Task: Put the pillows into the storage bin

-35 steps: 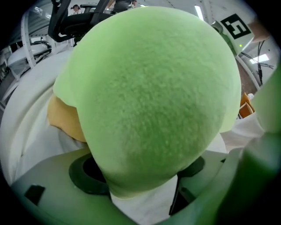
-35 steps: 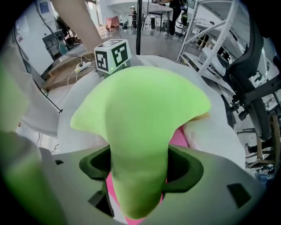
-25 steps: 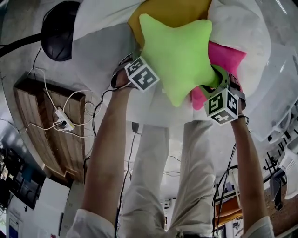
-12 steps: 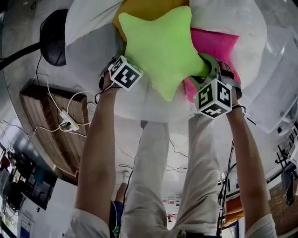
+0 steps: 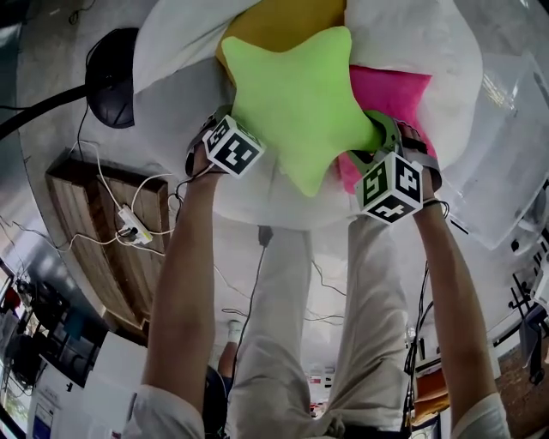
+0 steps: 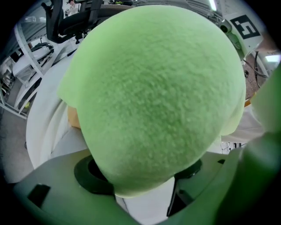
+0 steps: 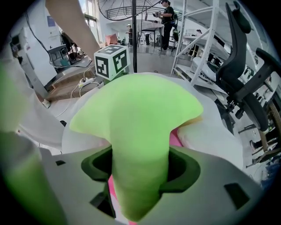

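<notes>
Green star pillow [image 5: 296, 103] was held up over the pink pillow [image 5: 390, 94] and yellow pillow [image 5: 274, 26], with the clear storage bin [image 5: 497, 154] off to the right. Left tool [image 5: 240, 137] pinched one star arm. Right tool [image 5: 377, 141] pinched the opposite arm, its jaws having just closed further on it.

Yellow pillow [image 5: 274, 21]: behind the star [image 5: 296, 103], mostly covered; top cut off by the head view's edge.
Pink pillow [image 5: 395, 90]: right of the star, left part hidden behind it.
Left tongs [image 6: 145, 193]: tips covered by the star's left arm in the head view; blurred in their own view.
Clear bin [image 5: 506, 146]: right of the star, cut off by the edge.
</notes>
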The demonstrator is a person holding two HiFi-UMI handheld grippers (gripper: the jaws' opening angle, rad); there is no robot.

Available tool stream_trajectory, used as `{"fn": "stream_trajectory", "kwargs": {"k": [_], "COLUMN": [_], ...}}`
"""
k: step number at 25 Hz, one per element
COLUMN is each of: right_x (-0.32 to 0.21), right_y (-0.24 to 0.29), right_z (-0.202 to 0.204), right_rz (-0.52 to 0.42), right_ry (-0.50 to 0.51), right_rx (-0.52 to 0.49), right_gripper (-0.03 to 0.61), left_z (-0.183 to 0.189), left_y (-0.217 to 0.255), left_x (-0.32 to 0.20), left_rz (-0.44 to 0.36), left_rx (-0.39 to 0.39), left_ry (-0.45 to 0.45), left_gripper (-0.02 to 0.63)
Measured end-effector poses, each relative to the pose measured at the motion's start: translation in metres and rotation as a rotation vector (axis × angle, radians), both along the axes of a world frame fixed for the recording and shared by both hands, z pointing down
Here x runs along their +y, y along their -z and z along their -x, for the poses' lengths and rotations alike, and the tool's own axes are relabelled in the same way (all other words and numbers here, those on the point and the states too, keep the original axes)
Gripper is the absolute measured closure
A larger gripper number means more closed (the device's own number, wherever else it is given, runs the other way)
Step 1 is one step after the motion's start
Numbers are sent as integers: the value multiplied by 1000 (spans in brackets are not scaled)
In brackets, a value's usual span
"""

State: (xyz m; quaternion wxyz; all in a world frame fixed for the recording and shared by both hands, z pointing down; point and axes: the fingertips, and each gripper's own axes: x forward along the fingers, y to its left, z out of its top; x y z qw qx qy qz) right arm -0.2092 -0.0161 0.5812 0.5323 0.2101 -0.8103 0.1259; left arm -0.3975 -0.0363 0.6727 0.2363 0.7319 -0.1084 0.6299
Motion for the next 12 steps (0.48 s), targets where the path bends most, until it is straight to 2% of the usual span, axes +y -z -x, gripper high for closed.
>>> {"fn": "stream_trajectory", "kwargs": {"k": [12], "right_x": [5], "right_y": [48], "right_z": [-11], "right_rz": [-6], "right_ry": [15], "right_rx": [-22], "right_gripper": [262], "left_z": [-9], "left_y": [54], "left_x": [4], "left_rz": [-26], "left_rx": [-21], "left_ry": [5], "left_gripper": [238]}}
